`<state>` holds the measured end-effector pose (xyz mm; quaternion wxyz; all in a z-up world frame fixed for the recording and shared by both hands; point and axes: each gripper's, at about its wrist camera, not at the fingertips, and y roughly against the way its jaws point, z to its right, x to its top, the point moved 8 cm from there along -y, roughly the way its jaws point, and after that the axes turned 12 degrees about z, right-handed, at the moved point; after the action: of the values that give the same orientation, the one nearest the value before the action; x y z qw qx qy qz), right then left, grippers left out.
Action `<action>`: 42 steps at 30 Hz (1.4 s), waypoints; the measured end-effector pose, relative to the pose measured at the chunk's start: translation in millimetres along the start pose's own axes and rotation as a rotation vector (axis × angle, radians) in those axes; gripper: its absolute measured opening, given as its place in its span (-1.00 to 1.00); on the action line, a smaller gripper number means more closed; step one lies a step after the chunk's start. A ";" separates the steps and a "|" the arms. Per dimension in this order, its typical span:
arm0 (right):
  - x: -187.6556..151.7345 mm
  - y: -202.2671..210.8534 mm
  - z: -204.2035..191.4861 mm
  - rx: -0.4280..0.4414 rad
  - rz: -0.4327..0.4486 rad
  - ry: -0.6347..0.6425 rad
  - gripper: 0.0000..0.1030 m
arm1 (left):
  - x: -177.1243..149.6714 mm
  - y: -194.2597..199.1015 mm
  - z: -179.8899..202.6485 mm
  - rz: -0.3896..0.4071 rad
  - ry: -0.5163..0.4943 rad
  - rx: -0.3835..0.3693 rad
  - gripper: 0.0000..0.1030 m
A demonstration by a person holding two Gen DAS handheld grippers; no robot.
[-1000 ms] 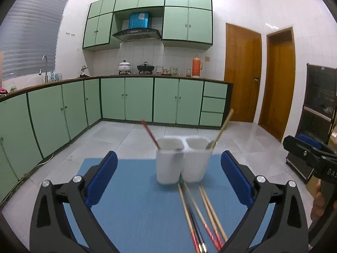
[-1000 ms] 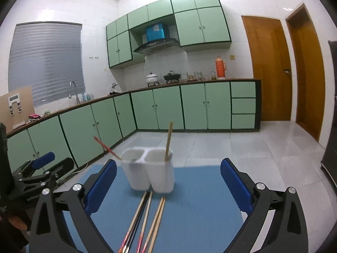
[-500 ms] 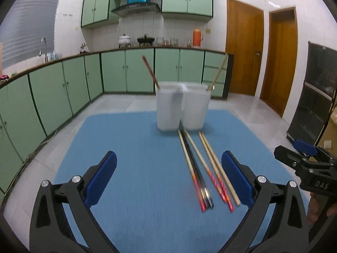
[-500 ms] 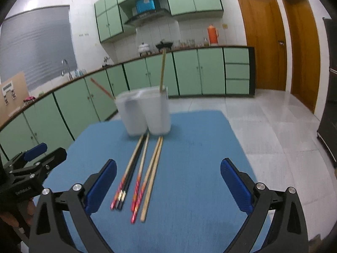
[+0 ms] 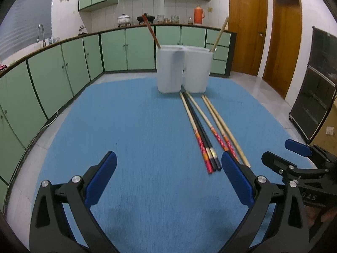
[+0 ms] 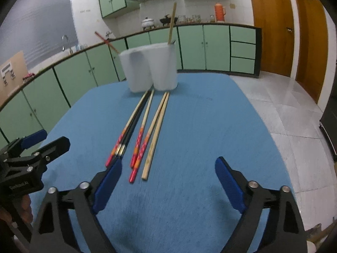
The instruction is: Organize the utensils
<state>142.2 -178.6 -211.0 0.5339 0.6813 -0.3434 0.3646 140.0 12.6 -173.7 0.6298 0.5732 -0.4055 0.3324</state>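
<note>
Both tongs [image 5: 168, 164] [image 6: 168, 168] hover over blue mat [image 5: 130, 126], green cabinets [image 5: 126, 48] behind.

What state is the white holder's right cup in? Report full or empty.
Neither full nor empty: the right cup of the white holder holds one pale wooden chopstick leaning out; five more chopsticks lie on the blue mat.

The mat [image 5: 130, 130] looks like matt blue cloth with a fine weave. On it, the cups [image 5: 183, 69] are frosted, translucent white plastic. In front of the cups, the chopsticks [image 6: 155, 126] look wooden, some with glossy red-patterned ends
</note>
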 end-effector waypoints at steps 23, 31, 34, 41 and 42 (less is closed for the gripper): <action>-19.8 -29.3 -26.8 0.005 -0.150 0.094 -0.69 | -26.4 -17.1 2.9 -0.104 0.021 0.004 0.88; -17.9 -25.8 -7.5 -0.027 -0.147 0.055 -0.87 | -28.8 -31.0 21.3 -0.139 0.019 -0.031 0.87; -17.9 -23.2 0.6 -0.024 -0.142 0.034 -0.87 | -33.1 -37.9 28.1 -0.165 0.013 -0.034 0.87; -20.0 -21.0 0.4 -0.008 -0.138 0.018 -0.87 | -37.6 -51.0 28.7 -0.222 0.016 -0.006 0.68; -20.0 -21.0 0.5 -0.006 -0.138 0.016 -0.87 | -38.6 -52.1 27.9 -0.232 0.019 -0.005 0.63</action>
<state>150.3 -173.4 -238.3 0.5627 0.6987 -0.2924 0.3313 165.0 -19.6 -231.2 0.6694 0.6112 -0.3312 0.2617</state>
